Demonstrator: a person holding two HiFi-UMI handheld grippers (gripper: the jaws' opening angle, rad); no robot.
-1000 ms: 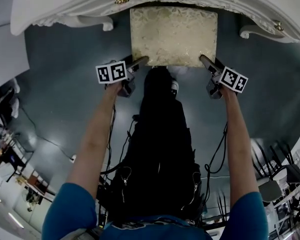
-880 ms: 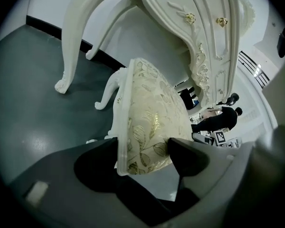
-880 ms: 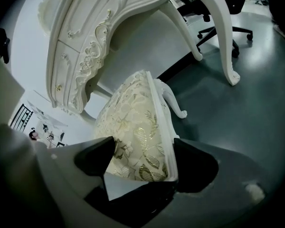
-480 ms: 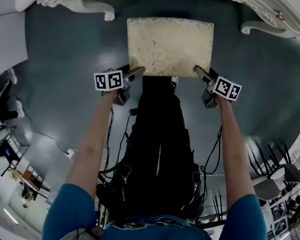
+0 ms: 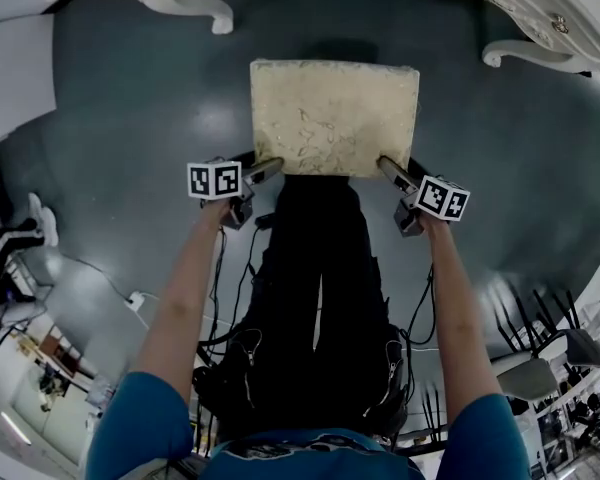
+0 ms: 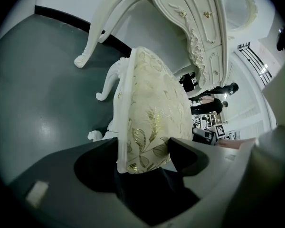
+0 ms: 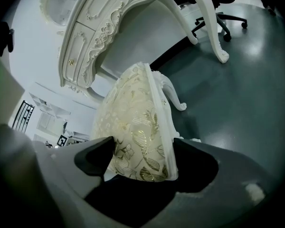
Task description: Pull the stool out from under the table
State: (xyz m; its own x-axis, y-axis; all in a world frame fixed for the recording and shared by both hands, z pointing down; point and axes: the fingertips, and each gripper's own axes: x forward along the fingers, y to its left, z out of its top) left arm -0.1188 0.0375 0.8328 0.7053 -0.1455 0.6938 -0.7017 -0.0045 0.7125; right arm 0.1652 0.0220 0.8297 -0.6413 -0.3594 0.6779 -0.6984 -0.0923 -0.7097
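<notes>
Seen from above, a dark grey-green floor [image 5: 120,118] fills most of the head view. A white carved counter [image 5: 540,8] curves along the far edge, with two of its scrolled legs reaching down onto the floor at far left and far right. The stool [image 5: 335,116] stands upright on the open floor in the middle, near the person and well clear of the counter. Its whole cream and gold cushion is in sight, and a band of bare floor lies between its far edge and the counter's front. The seat is a rectangle, a little wider than it is deep. Its long axis runs left to right, roughly in line with the counter's front, and one long edge faces the person. The left gripper [image 5: 270,165] has its jaws clamped on the stool's near left corner, cushion on one side and white frame on the other. The right gripper [image 5: 388,165] grips the near right corner in the same way. Judging by the gap, the pull looks largely done. What seems left is, at most, a little more travel toward the person, then letting go of both corners.
</notes>
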